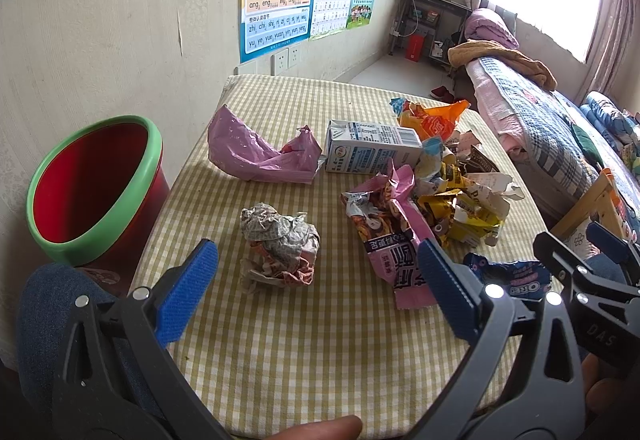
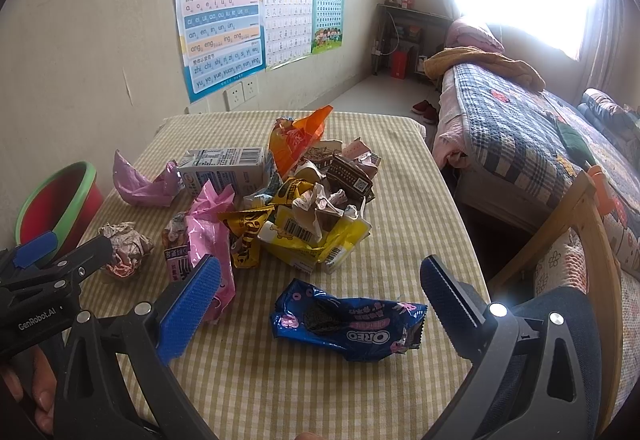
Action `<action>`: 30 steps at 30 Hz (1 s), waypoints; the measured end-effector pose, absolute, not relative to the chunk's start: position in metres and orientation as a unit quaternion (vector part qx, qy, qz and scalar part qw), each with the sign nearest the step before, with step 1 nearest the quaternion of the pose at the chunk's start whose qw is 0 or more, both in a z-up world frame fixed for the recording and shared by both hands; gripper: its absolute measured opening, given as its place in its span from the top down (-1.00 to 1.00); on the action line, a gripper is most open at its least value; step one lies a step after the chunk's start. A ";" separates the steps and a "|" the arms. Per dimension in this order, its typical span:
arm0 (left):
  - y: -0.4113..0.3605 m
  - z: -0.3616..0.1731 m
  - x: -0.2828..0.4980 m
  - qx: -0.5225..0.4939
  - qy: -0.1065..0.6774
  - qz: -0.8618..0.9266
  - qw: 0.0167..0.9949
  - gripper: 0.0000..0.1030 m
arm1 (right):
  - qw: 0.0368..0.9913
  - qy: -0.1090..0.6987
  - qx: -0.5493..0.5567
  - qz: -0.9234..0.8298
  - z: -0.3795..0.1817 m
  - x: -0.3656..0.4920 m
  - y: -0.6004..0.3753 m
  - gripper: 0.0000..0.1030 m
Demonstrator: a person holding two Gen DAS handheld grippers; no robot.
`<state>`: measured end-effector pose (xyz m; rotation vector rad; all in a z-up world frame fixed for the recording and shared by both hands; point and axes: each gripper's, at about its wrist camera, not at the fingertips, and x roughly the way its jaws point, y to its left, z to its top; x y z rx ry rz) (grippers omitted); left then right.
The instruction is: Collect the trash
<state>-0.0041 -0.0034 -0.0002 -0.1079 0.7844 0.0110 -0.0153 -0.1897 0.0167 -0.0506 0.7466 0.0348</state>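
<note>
Trash lies on a checked tablecloth (image 1: 304,352). A crumpled paper ball (image 1: 280,244) sits just ahead of my open, empty left gripper (image 1: 316,272). A blue Oreo wrapper (image 2: 344,320) lies between the fingers of my open, empty right gripper (image 2: 320,280). A pile of wrappers (image 2: 312,216), a milk carton (image 1: 372,148), a pink bag (image 1: 256,152) and an orange wrapper (image 2: 300,136) lie further back. A red bin with a green rim (image 1: 92,184) stands left of the table. The bin also shows in the right wrist view (image 2: 56,200).
A wall with posters (image 2: 220,20) and sockets is behind the table. A bed with a plaid quilt (image 2: 520,128) is on the right, with a wooden chair frame (image 2: 576,224) beside the table. My blue-clad knee (image 1: 44,304) is at lower left.
</note>
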 end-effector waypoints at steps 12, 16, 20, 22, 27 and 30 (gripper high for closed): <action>0.002 0.005 -0.005 -0.059 0.384 0.007 0.922 -0.89 | 0.929 0.368 -0.022 0.025 0.018 -0.012 -0.190 -0.87; 0.009 0.001 0.000 -0.069 0.404 0.009 0.912 -0.89 | 0.927 0.373 -0.016 0.035 0.022 -0.006 -0.193 -0.87; 0.014 0.000 0.006 -0.069 0.415 0.020 0.907 -0.89 | 0.925 0.376 -0.005 0.047 0.027 0.003 -0.200 -0.87; 0.015 0.000 0.008 -0.064 0.417 0.021 0.907 -0.89 | 0.923 0.381 0.007 0.051 0.028 0.008 -0.205 -0.87; 0.019 -0.002 0.019 -0.054 0.429 0.020 0.901 -0.89 | 0.920 0.387 0.014 0.056 0.030 0.021 -0.210 -0.87; 0.023 -0.005 0.028 -0.054 0.440 0.020 0.896 -0.89 | 0.916 0.397 0.004 0.058 0.028 0.032 -0.207 -0.87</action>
